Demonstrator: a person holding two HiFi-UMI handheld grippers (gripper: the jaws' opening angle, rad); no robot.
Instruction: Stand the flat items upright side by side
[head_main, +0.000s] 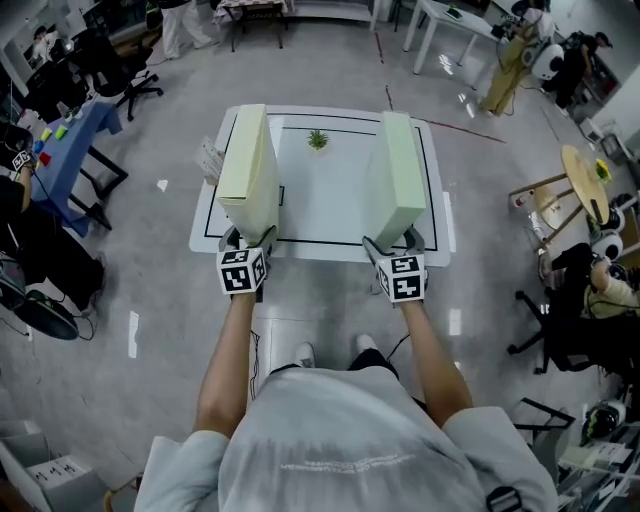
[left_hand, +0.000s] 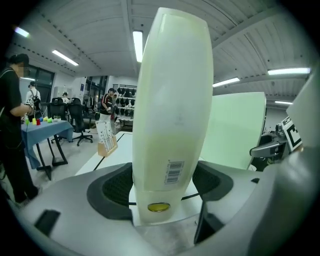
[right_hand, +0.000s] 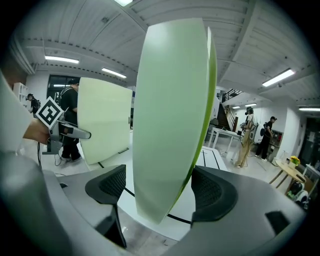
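Cream box (left_hand: 170, 125) stands upright between my left tongs (left_hand: 162, 185) — spread wide, pads just beside it. Pale green panel (right_hand: 170, 115) stands upright inside my right tongs (right_hand: 160, 190) — loosely flanked, on the desk (head_main: 330, 200).

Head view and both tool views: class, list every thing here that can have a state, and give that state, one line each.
Pale yellow flat box: upright on the white table.
Pale green flat box: upright, apart from the yellow one.
Left tool: jaws wide around the yellow box's near end, apparently not pressing.
Right tool: jaws apart around the green box's near end, with a gap beside one pad.
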